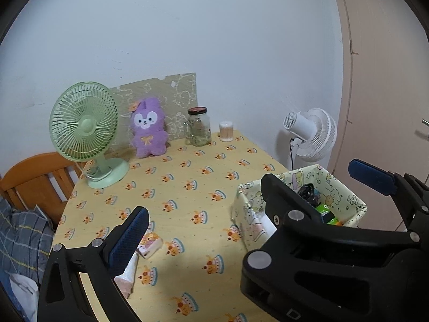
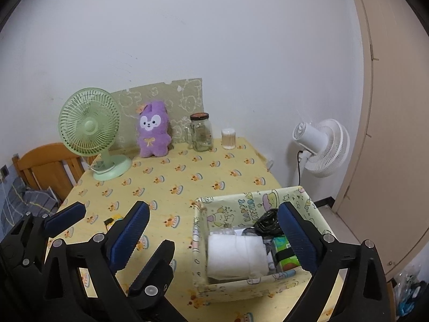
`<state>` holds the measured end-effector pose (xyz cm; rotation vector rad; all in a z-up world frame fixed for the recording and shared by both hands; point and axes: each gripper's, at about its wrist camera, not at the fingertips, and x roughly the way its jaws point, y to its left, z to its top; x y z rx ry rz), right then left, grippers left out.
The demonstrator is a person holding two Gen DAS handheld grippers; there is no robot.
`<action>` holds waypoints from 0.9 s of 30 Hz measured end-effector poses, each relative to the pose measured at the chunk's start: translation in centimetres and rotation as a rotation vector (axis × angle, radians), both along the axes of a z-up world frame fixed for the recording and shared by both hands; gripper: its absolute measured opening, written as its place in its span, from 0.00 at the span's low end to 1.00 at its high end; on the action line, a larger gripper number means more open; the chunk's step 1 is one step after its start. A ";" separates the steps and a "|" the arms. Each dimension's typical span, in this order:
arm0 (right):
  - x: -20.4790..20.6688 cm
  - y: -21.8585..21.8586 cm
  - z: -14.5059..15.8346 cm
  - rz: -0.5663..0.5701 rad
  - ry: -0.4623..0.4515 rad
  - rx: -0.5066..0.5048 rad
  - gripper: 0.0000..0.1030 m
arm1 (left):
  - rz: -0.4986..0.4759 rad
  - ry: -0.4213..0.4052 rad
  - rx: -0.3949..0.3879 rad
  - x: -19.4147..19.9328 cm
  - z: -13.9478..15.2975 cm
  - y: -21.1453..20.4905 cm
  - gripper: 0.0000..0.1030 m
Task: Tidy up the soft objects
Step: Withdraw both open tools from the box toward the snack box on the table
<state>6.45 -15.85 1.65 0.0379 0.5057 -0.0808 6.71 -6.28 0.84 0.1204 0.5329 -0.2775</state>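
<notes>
A patterned fabric basket [image 2: 228, 291] stands at the table's near right. It holds a rolled white towel [image 2: 236, 255], a green tissue pack [image 2: 284, 252] and a black bundle [image 2: 268, 221]. My right gripper [image 2: 213, 209] hovers open over the basket, its blue pads touching nothing. My left gripper [image 1: 214, 214] is open too, close on the left, and the two grippers' fingers overlap. Beside its left pad [image 1: 128, 238] a small printed tissue packet [image 1: 150, 245] and a pale rolled piece [image 1: 128, 271] lie on the cloth. A purple plush rabbit [image 1: 148, 131] sits upright at the back.
On the yellow tablecloth [image 1: 187, 187] stand a green desk fan [image 1: 85, 131], a glass jar [image 1: 198, 128] and a tub of cotton swabs [image 1: 226, 131]. A white floor fan [image 1: 311, 134] stands beyond the right edge. A wooden headboard [image 1: 34, 182] and bedding are at the left.
</notes>
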 end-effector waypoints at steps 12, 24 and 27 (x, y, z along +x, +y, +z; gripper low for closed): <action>0.0 2.9 -0.1 0.053 -0.007 -0.010 1.00 | 0.043 -0.008 -0.007 -0.4 -0.2 2.7 1.00; 0.8 5.2 -1.7 0.090 0.014 -0.002 1.00 | 0.089 0.022 -0.004 0.1 -1.6 5.1 1.00; 1.1 5.6 -2.1 0.127 0.020 0.007 1.00 | 0.094 0.016 0.000 0.2 -1.9 5.6 1.00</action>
